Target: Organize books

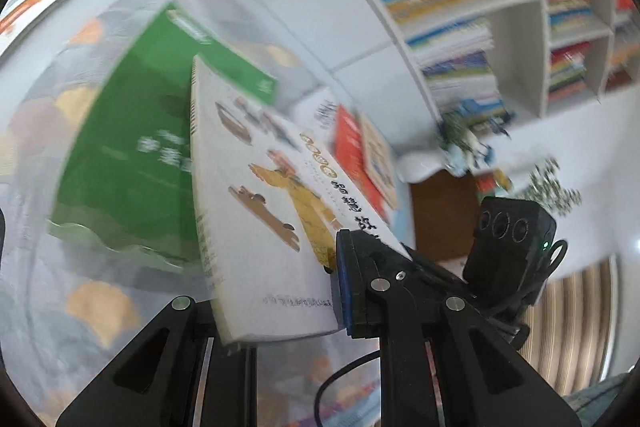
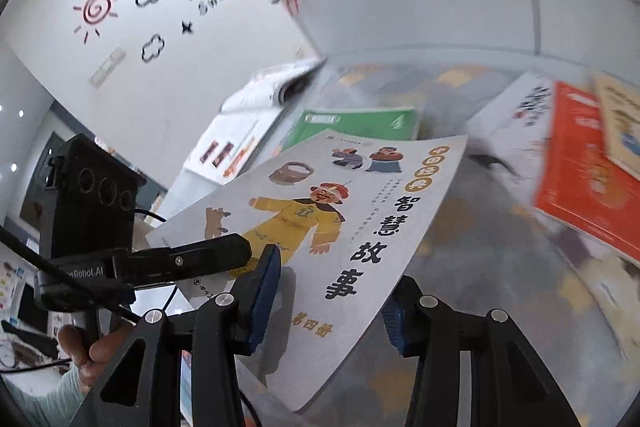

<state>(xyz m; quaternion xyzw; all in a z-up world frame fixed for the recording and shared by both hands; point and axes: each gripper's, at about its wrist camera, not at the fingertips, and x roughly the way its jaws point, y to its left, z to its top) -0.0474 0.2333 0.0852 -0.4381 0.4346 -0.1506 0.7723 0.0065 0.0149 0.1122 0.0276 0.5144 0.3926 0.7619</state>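
Hidden bits: we couldn't read much in the left wrist view, everything past the white storybook (image 1: 256,195) was motion-blurred, and the green book (image 1: 144,131) sat half tucked behind it. The left pad of the left hand-held gripper (image 1: 280,303) was covered by the cover.
Cut off: the orange book (image 2: 588,179) and the cream one on top of it ran off the frame's right edge.
Look and feel: the storybook was a thin, floppy softcover, matte white with a cartoon man in a yellow robe and bold black characters. The gripper pads (image 2: 264,291) were blue and rubbery on black plastic arms.
Surface: a patterned grey cloth (image 2: 492,259) with tan shapes, books lying flat on it below the bookshelf (image 1: 500,7).
Left hand-held gripper: clamped on the storybook's edge, holding it up off the surface.
Right hand-held gripper (image 2: 328,307): spread wide, the storybook's lower corner sat between its fingers, with daylight on both sides, we thought.
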